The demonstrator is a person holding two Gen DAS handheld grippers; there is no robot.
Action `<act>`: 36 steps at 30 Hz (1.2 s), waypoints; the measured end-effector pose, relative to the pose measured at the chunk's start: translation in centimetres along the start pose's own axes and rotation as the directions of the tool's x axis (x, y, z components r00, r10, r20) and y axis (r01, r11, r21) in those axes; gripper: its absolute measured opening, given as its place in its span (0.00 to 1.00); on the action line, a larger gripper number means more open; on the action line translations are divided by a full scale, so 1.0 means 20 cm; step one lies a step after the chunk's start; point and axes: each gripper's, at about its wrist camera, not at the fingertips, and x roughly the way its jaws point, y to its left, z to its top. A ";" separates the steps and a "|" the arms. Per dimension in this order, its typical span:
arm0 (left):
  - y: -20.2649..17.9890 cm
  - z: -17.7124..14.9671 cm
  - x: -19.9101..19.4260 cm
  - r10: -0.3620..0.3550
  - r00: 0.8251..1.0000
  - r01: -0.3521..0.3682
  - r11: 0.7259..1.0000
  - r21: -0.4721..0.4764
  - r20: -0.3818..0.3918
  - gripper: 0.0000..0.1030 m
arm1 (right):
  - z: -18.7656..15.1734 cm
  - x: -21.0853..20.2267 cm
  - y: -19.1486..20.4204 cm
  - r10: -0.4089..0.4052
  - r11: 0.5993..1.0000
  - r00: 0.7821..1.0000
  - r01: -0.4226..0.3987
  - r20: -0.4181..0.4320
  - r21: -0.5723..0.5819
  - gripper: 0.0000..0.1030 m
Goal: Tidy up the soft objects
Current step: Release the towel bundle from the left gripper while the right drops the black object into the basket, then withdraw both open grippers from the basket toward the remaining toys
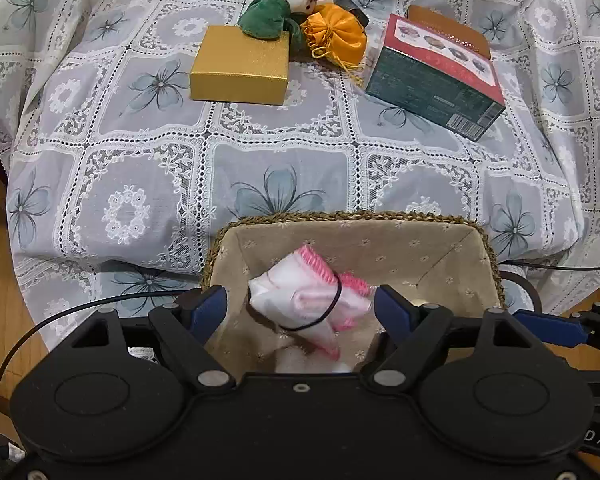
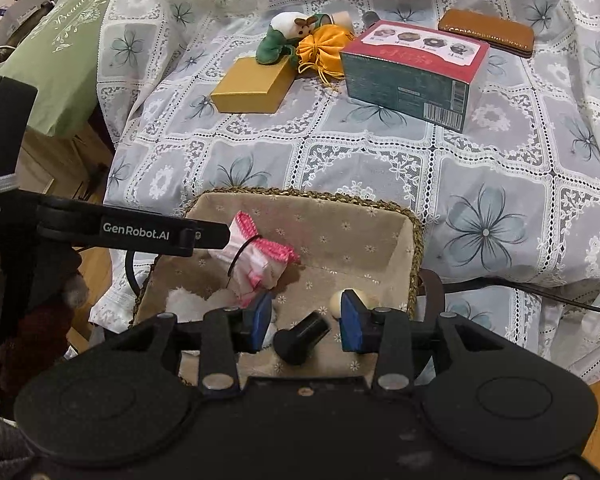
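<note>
Pink-trimmed white cloth bundle (image 1: 306, 300), banded, hangs inside the lined basket (image 1: 340, 216) between my left gripper (image 1: 300, 304) fingers, spread wide and clear of it. My right gripper (image 2: 306, 320) stands narrow, apparently empty. Risk: withdrawing, a finger may snag the band and drag the bundle out.

Gold box (image 1: 240, 66), orange pouch (image 1: 334, 34), floral-lined basket (image 1: 380, 240)
</note>
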 end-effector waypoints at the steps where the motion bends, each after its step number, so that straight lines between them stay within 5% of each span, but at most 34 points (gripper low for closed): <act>1: 0.00 0.00 0.00 0.003 1.000 -0.003 1.000 0.000 -0.002 0.74 | 0.00 0.00 0.00 0.000 1.000 1.000 0.000 -0.001 0.002 0.38; 17: 0.02 0.01 0.03 0.043 0.998 -0.041 0.998 0.043 -0.038 0.75 | 0.05 0.06 -0.03 0.010 0.999 1.000 -0.010 -0.016 0.033 0.46; 36: 0.05 0.30 0.05 0.044 0.998 -0.045 0.999 0.025 0.047 0.75 | 0.34 0.15 -0.11 0.041 0.996 0.998 -0.044 0.041 0.080 0.50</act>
